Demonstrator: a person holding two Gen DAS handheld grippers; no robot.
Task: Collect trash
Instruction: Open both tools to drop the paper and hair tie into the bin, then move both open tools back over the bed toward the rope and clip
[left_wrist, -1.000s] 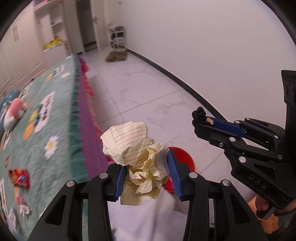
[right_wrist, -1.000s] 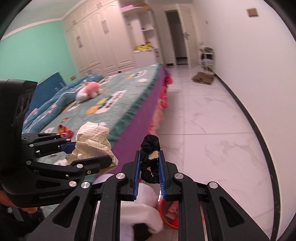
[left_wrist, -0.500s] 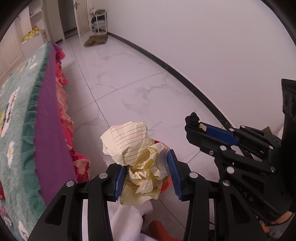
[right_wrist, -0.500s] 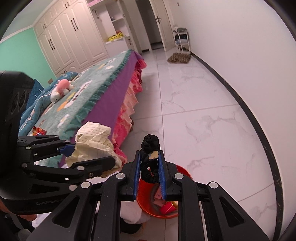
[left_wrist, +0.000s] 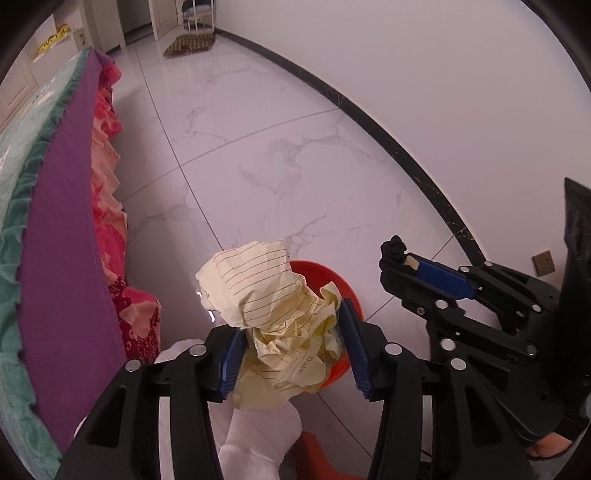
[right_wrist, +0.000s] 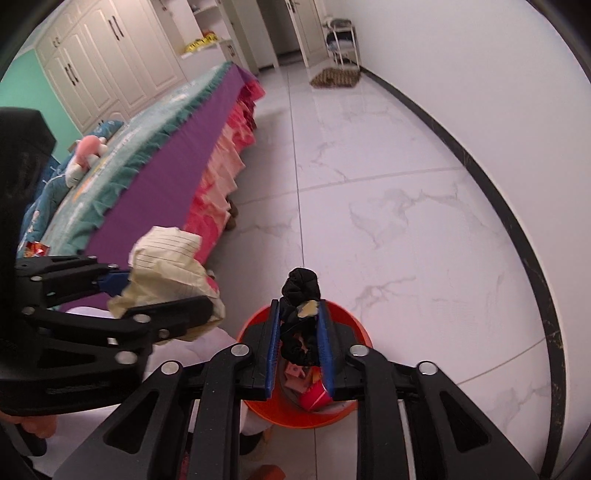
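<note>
My left gripper (left_wrist: 290, 334) is shut on a crumpled ball of yellow lined paper (left_wrist: 269, 306), held above the near rim of a red bin (left_wrist: 334, 284) on the floor. My right gripper (right_wrist: 298, 317) is shut on a black scrunchie (right_wrist: 300, 291) with a small yellow bit stuck to it, held directly over the red bin (right_wrist: 258, 325). The bin holds several wrappers. The paper ball (right_wrist: 166, 266) and left gripper also show at the left of the right wrist view; the right gripper (left_wrist: 397, 258) shows at the right of the left wrist view.
A bed with a teal cover, purple side and pink frill (right_wrist: 192, 155) runs along the left. White marble floor (right_wrist: 388, 184) lies ahead, with a white wall and black skirting at right. A pink plush toy (right_wrist: 86, 151) and a snack wrapper (right_wrist: 35, 248) lie on the bed.
Both grippers have swung away from the bed and tilted down toward the floor. The red bin now sits under the right gripper and close under the left. Both grips are unchanged.
</note>
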